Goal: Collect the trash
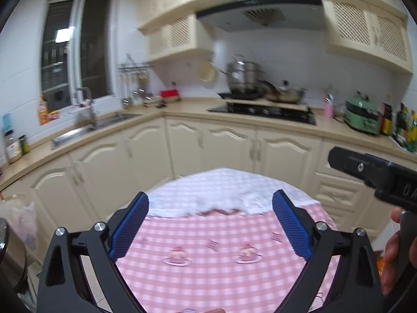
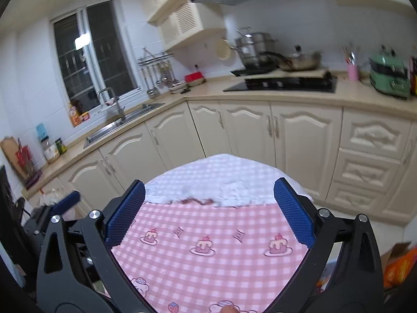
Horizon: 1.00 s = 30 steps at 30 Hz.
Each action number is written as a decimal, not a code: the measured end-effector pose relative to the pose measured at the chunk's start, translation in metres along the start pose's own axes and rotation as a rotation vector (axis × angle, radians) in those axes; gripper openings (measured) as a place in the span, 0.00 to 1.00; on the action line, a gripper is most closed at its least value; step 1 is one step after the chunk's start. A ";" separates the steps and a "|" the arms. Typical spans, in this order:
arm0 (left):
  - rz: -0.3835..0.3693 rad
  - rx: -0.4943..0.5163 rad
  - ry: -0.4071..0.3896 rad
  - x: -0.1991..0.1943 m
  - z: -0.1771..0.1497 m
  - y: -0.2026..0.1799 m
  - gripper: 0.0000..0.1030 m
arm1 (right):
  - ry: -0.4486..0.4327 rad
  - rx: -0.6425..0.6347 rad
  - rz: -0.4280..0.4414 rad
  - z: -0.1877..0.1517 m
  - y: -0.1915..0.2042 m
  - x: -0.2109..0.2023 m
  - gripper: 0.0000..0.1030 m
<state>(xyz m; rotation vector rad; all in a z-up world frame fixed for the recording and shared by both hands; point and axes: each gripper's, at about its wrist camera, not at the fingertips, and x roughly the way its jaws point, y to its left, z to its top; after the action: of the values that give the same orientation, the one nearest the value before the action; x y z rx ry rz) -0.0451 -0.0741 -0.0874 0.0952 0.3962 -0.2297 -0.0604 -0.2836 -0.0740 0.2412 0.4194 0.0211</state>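
Left wrist view: the left tool [image 1: 210,220] hangs above a small bench [image 1: 221,266] covered by a pink checked cloth [image 1: 203,281] printed with little cakes. Its blue pads [image 1: 130,229] stand wide apart with nothing between them. The far part of the cloth is white [image 1: 224,185], and a thin dark strip runs along the line where white meets pink. At the right edge the black body of the right tool [image 1: 375,172] reaches in, with part of the hand [image 1: 393,250] holding it below. Beyond the bench stand cream cabinets [image 1: 182,146], a sink [image 1: 86,127] under a dark window [image 1: 75,49], a black hob [image 1: 263,110] with pots [image 1: 243,79] on it, and a green cooker [image 1: 362,116] on the right counter. A pale plastic bag [image 1: 20,216] shows at the lower left, blurred. No piece of trash can be made out on the cloth in this view.

Right wrist view: the right tool [image 2: 209,210] hangs over the same bench [image 2: 208,274], its pads [image 2: 125,211] also spread wide and empty. The cake print is clearer here. The left tool's blue fingertip [image 2: 66,200] shows blurred at the lower left, beside the bench. An orange carton [image 2: 398,263] lies on the floor at the lower right. The hob [image 2: 281,84], pots [image 2: 256,45], sink [image 2: 122,124] and window [image 2: 93,54] lie behind. Here too no trash item shows on the cloth; whether the bag or carton counts as trash cannot be told.
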 end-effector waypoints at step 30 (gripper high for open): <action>0.162 -0.145 -0.187 -0.109 0.002 0.083 0.96 | -0.158 -0.186 0.011 -0.003 0.099 -0.058 0.94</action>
<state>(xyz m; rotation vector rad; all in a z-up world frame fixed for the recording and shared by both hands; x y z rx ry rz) -0.1220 0.0279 -0.0390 -0.0368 0.2171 -0.0490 -0.1119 -0.1911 -0.0295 0.0611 0.2568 0.0516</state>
